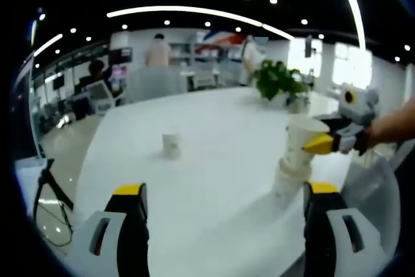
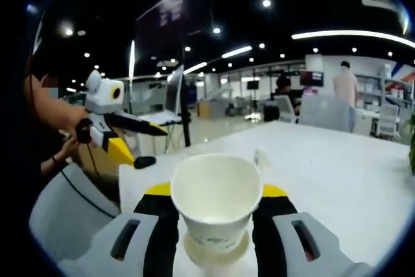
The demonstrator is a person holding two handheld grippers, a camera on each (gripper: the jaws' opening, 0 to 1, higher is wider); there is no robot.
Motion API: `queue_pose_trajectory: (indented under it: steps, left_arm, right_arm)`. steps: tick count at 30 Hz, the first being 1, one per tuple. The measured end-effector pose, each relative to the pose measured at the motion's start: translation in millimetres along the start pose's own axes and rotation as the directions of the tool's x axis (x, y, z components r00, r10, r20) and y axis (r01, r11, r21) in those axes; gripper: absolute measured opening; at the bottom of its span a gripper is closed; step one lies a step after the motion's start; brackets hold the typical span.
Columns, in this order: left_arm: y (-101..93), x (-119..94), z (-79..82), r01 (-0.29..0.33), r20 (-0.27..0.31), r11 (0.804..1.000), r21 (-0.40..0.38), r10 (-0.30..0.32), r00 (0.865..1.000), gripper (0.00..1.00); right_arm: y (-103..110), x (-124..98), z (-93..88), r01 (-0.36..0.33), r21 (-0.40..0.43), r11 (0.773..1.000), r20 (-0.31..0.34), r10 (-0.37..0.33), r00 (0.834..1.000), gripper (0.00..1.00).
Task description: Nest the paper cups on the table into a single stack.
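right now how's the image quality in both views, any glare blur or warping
Left gripper view: the ceiling strip lights bow into arcs from fisheye warp, the windows are blown out, and the lone paper cup looks soft. Right gripper view: the held cup is sharp, the background desks are hazy, and the ceiling is dark with bright spots.

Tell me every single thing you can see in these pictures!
white paper cup held in the right gripper: one, white, between the jaws, over the stack.
stack of white paper cups: one, white, table's right side in left gripper view.
lone white paper cup: one, white, standing mid-table.
white table: one, white, under everything.
green potted plant: one, green, table's far edge.
left gripper: yellow-tipped, jaws apart, empty.
right gripper: yellow-tipped, closed on the cup.
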State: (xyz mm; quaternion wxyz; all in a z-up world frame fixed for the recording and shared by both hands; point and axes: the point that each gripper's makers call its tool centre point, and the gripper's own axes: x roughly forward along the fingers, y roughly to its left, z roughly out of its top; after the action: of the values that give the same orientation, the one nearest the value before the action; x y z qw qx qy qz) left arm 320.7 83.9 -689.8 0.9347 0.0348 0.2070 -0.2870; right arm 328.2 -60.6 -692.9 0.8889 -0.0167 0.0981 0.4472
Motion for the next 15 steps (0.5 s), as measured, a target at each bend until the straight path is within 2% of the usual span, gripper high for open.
queue_pose_trajectory:
  steps: [15]
  left_arm:
    - [0.8,-2,-2.2,-0.01,-0.003,1.0,-0.01,0.01,1.0,0.99]
  right_arm:
    - [0,6,-30.8,0.026,0.012,1.0,-0.044,-0.026,0.999,0.41]
